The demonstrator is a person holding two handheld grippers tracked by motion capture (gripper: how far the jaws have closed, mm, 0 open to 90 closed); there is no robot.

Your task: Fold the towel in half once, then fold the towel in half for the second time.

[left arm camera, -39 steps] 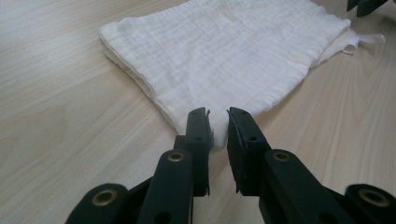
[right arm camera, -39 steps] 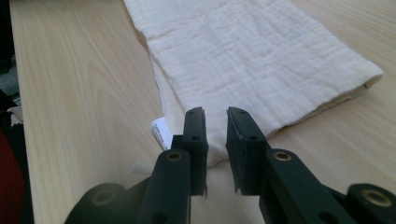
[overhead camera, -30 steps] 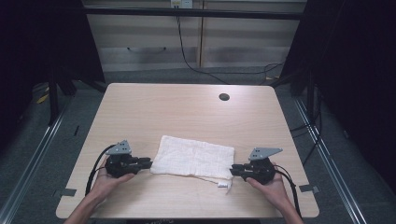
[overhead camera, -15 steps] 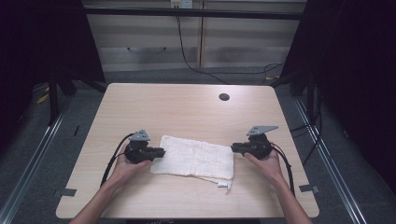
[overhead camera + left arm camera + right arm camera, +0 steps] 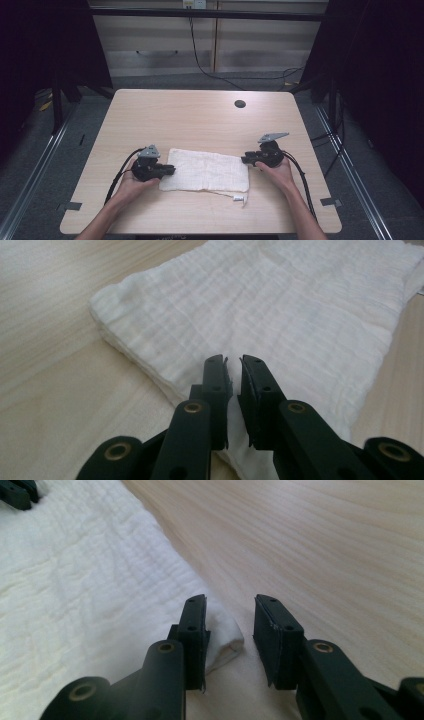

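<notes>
left gripper (image 5: 234, 365) closing, pinching towel (image 5: 280, 310) edge | right gripper (image 5: 230, 605) jaws opening, corner loose between them | high view: table (image 5: 200, 115), small tag (image 5: 239, 198)

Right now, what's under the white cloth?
The folded white muslin cloth lies flat on the light wooden table. Stacked layers show at its edge; anything between them or beneath is covered.

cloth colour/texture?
White, with a fine crinkled weave; the cloth shows best in the left gripper view.
</notes>
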